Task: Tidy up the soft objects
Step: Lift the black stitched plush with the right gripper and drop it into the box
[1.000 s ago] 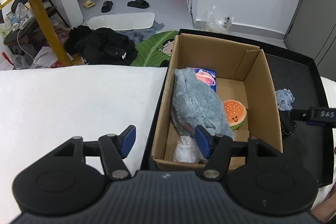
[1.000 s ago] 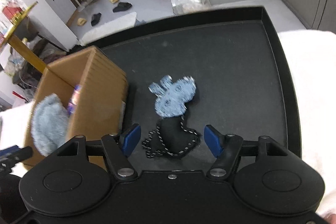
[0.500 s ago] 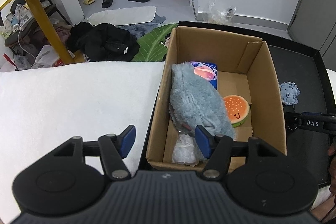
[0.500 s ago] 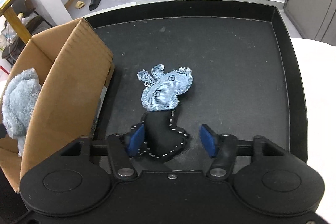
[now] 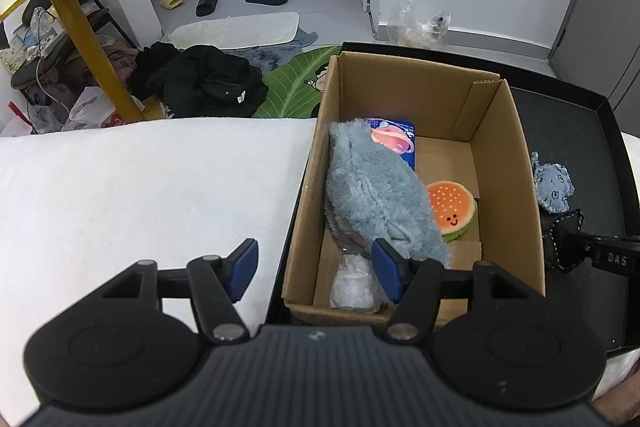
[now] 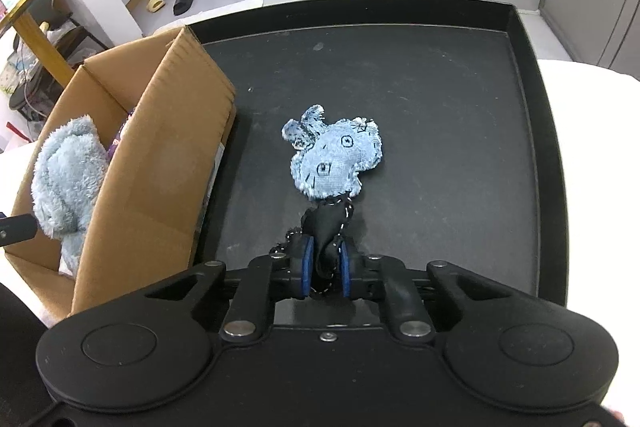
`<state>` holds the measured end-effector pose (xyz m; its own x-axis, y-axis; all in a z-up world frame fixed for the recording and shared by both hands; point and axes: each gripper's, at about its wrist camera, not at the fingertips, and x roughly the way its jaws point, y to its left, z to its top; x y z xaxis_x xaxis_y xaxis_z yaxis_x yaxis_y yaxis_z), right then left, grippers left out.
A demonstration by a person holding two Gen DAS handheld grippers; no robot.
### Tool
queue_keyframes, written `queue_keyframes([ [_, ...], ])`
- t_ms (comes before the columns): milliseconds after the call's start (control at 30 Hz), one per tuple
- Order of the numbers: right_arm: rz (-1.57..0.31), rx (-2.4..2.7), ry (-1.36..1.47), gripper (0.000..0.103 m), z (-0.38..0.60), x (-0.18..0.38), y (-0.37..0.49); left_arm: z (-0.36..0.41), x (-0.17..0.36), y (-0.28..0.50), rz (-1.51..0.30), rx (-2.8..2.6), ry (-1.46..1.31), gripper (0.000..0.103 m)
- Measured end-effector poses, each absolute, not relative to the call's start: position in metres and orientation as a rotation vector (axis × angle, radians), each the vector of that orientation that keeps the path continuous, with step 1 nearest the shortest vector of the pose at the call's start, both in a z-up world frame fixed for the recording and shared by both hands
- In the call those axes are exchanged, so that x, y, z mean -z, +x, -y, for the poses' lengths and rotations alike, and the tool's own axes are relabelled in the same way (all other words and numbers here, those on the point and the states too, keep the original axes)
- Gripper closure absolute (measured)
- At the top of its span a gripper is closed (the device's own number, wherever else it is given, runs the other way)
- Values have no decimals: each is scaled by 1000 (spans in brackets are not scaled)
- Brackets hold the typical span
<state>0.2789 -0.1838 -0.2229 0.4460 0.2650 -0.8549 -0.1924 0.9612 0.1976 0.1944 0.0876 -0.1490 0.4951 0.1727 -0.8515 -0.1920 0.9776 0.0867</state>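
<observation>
A denim doll [image 6: 334, 159] with a pale blue head and a black stitched body lies on the black tray [image 6: 440, 99]. My right gripper [image 6: 324, 267] is shut on the doll's black body, both blue pads pressing it. The doll [image 5: 554, 187] also shows in the left wrist view, to the right of the cardboard box [image 5: 516, 155]. In the box lie a fluffy grey-blue plush [image 5: 372, 187], a burger plush [image 5: 452, 207], a blue packet [image 5: 394, 137] and a white wad [image 5: 354, 285]. My left gripper [image 5: 314, 265] hovers open over the box's near left corner, holding nothing.
The box [image 6: 160, 155] stands in the tray's left part, close to the doll. White cloth [image 5: 140, 195] covers the surface left of the tray. Beyond the edge, the floor holds dark clothes [image 5: 200, 83], slippers and a yellow-legged table [image 5: 80, 27].
My right gripper's jaws came together on the doll's black body, which now bunches between the pads. The left gripper has kept still and open.
</observation>
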Motion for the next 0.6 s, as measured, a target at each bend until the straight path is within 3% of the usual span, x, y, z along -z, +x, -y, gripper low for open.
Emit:
queue_keyframes([
  [600, -919, -369, 46, 89, 157, 151, 271, -103, 144, 190, -996, -208, -106, 42],
])
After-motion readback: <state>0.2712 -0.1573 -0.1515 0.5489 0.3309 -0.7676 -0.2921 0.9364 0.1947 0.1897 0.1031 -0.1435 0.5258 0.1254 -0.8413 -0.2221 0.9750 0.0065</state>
